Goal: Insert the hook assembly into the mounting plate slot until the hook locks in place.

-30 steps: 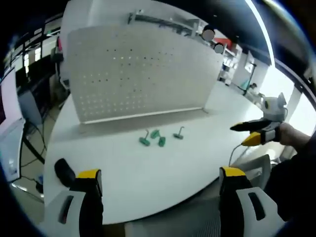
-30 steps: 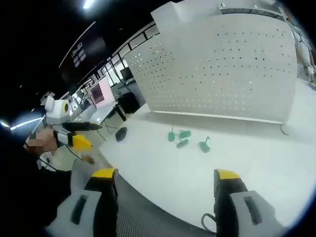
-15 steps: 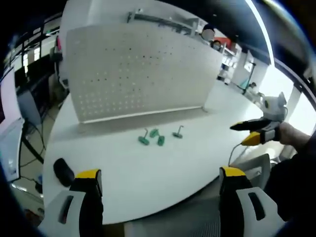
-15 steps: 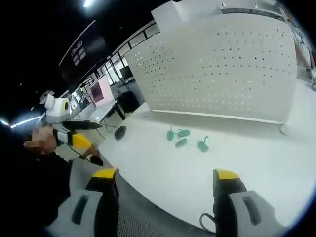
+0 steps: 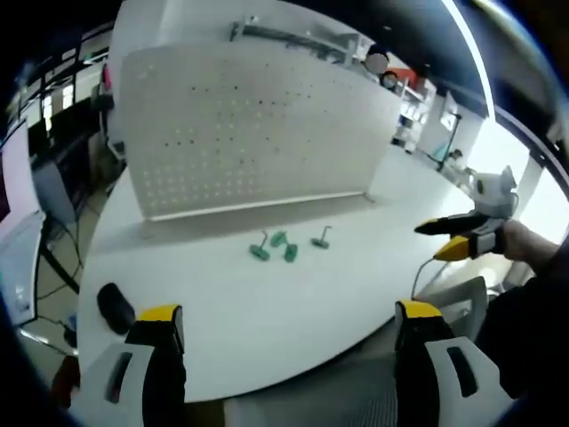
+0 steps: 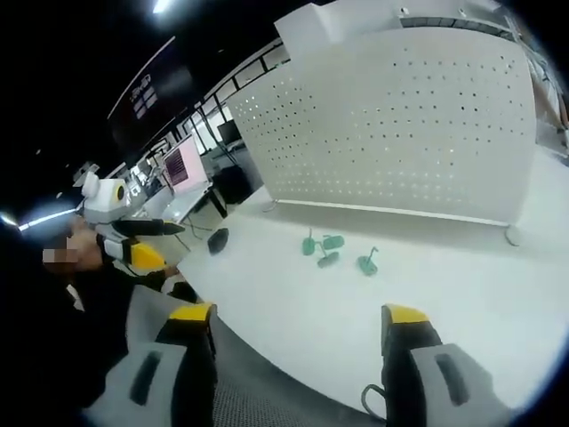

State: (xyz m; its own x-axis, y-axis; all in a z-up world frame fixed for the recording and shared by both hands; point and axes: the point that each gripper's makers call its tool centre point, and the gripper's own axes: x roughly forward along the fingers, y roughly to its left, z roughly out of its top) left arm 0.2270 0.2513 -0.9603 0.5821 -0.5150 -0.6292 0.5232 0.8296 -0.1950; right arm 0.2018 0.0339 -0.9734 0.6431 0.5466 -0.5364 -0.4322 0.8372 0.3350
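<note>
Left gripper view: left gripper rises from the lower edge, yellow-tipped jaws standing wide apart, nothing between them. Ahead, a round white table. White pegboard stands upright on its far side, filling the upper middle of the frame. Just in front of the pegboard, near frame centre, a small cluster of green hooks lies flat on the tabletop; one more green hook lies a little to their right, apart from the cluster. A dark oval object sits on the table at lower left, near the left jaw. At the right edge, the right gripper enters, held in a hand; its jaw tips look spread, one dark, one yellow. It hovers over the table edge, well apart from the hooks.

Right gripper view: right gripper at the bottom, jaws likewise wide apart and empty. Same pegboard seen from the other side, upper right. Hook cluster and single hook lie at frame centre, in front of the board. Dark oval object left of them. Left gripper shows at the left edge, off the table. Screens glow in the background at left, unlike the bright room at the other view's right.
</note>
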